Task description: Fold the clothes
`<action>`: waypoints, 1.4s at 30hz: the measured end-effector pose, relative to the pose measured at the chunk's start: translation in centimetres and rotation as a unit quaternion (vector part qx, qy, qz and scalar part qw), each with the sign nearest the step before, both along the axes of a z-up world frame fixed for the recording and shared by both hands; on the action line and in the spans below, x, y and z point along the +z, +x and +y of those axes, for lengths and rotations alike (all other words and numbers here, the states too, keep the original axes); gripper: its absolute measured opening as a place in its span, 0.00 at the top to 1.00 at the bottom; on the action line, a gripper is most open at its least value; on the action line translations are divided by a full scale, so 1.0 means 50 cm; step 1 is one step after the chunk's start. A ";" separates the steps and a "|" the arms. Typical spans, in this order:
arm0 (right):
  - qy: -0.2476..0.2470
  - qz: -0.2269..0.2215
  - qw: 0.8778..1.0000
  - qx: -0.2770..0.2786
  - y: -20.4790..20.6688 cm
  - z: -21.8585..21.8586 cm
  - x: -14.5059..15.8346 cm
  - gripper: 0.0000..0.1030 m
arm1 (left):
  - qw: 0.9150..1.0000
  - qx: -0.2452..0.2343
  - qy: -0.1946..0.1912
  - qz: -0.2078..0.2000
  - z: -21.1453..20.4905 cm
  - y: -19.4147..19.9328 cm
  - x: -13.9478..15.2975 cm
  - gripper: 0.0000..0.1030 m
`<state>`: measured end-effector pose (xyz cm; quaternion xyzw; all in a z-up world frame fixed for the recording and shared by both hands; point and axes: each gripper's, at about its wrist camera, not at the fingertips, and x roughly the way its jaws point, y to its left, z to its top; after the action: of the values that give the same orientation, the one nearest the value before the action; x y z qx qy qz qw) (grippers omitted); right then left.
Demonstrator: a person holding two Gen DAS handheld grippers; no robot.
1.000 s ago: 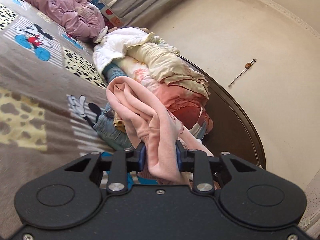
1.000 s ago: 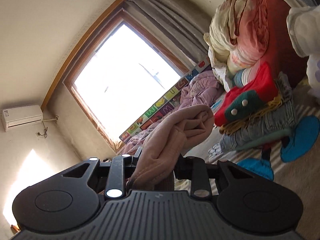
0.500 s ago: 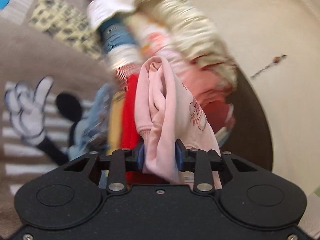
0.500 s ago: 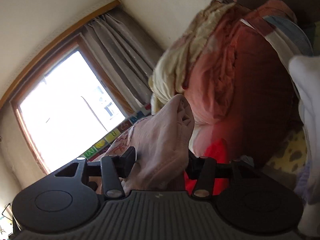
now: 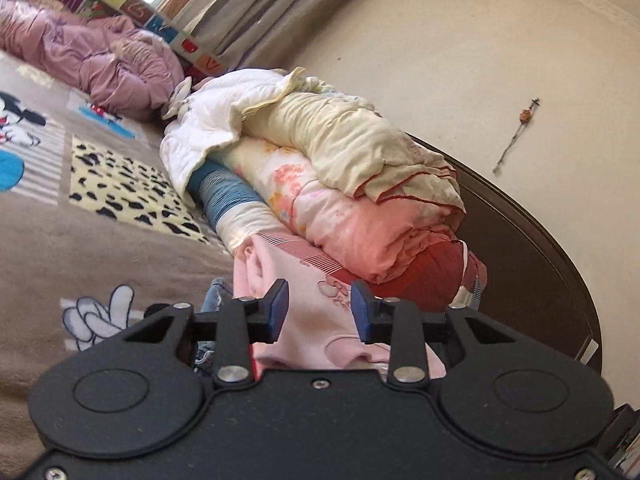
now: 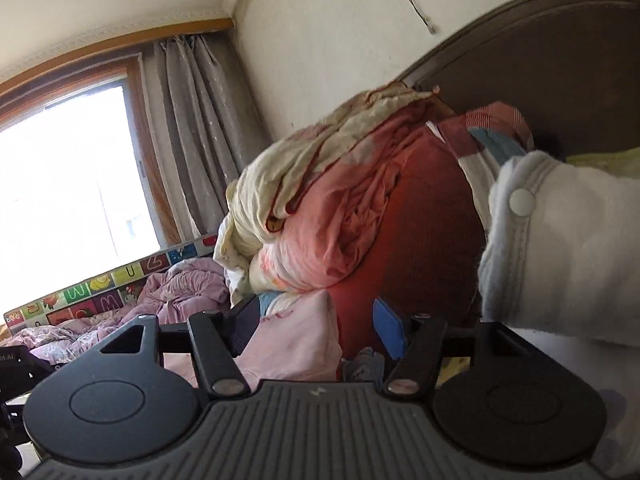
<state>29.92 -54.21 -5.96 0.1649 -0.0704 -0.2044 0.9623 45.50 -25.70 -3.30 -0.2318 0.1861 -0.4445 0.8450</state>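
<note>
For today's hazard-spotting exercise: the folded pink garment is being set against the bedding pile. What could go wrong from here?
1. The right gripper has jaws opening while the folded pink cotton garment still lies between them; it may unfold.
2. The heaped cream, pink and red quilts lean above it and might slump.
3. The left gripper could snag the fabric on withdrawal.

The left gripper (image 5: 319, 309) points nearly level, jaws parted around cloth. The right gripper (image 6: 314, 326) points level, its jaws opening.

Ahead of my left gripper (image 5: 318, 312) I see the bed's cartoon-print blanket (image 5: 100, 240), bearing rolled quilts (image 5: 340, 184) straight ahead and a mauve duvet (image 5: 100, 60) far left.
</note>
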 end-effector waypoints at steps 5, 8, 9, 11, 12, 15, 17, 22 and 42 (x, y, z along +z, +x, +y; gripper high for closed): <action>0.023 0.086 0.992 0.087 0.064 0.003 -0.016 0.38 | 0.994 0.003 0.108 0.008 -0.088 0.010 -0.048 0.70; 0.056 0.100 0.989 0.089 0.062 -0.008 -0.039 0.38 | 0.990 0.006 0.139 -0.035 -0.095 -0.017 -0.044 0.63; 0.062 0.091 0.990 0.089 0.053 -0.009 -0.032 0.38 | 0.990 0.007 0.138 -0.039 -0.091 -0.024 -0.036 0.57; 0.065 0.061 0.993 0.084 0.029 -0.004 -0.020 0.39 | 0.990 0.019 0.136 -0.044 -0.080 -0.037 -0.018 0.43; 0.066 0.051 0.993 0.078 0.019 0.000 -0.014 0.38 | 0.989 0.030 0.139 -0.046 -0.075 -0.046 -0.009 0.40; 0.073 0.040 0.994 0.076 -0.006 0.015 0.002 0.34 | 0.988 0.047 0.146 -0.024 -0.067 -0.064 0.010 0.17; 0.071 0.057 0.994 0.067 -0.013 0.021 0.016 0.24 | 0.986 0.048 0.163 -0.004 -0.069 -0.077 0.020 0.08; 0.096 0.094 0.988 0.073 -0.036 0.024 0.065 0.00 | 0.968 0.074 0.238 -0.024 -0.079 -0.140 0.053 0.00; 0.083 0.220 0.967 0.100 -0.144 0.065 0.196 0.00 | 0.934 0.153 0.321 -0.023 -0.059 -0.298 0.154 0.00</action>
<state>22.73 -50.96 3.83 0.2015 0.1769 -0.1436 0.9526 30.58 -28.64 4.38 0.0366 0.2622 -0.2313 0.9361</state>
